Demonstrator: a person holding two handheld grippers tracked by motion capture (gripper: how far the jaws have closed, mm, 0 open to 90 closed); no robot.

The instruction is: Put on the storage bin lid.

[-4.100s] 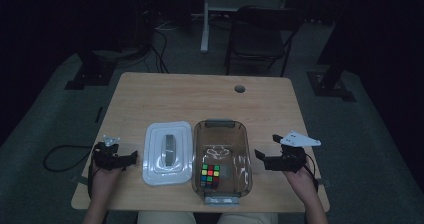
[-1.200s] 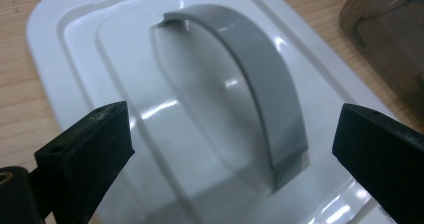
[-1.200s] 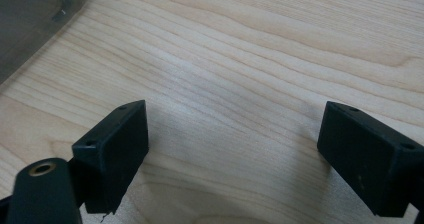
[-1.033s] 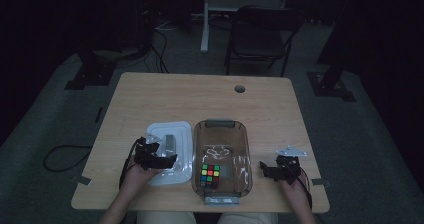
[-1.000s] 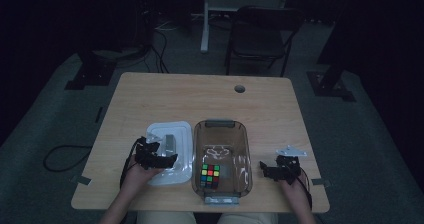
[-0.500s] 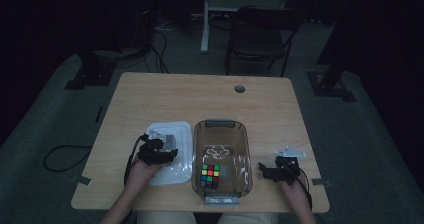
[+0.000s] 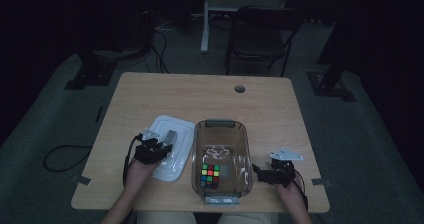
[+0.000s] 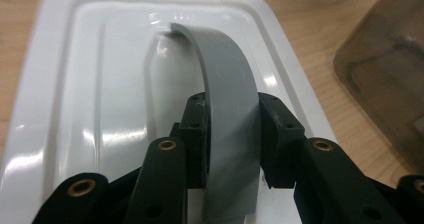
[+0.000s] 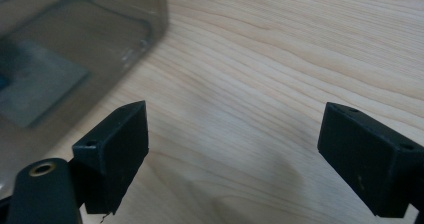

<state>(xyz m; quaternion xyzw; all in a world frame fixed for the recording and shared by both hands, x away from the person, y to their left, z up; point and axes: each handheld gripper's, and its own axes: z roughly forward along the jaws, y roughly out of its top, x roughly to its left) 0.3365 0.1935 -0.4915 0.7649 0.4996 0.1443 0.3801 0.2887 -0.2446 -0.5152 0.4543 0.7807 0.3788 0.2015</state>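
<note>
Your left gripper (image 8: 231, 134) has just been closing; its jaws now pinch the grey handle (image 8: 227, 99) of the white lid (image 7: 172, 146), which lies flat on the table (image 7: 270, 104) just left of the clear box (image 7: 221, 161). Your right gripper (image 9: 232, 156) stands spread wide over bare wood, holding nothing, just right of the box. A colourful puzzle cube (image 7: 210, 175) sits inside the box. A chair (image 7: 260, 36) stands beyond the table.
</note>
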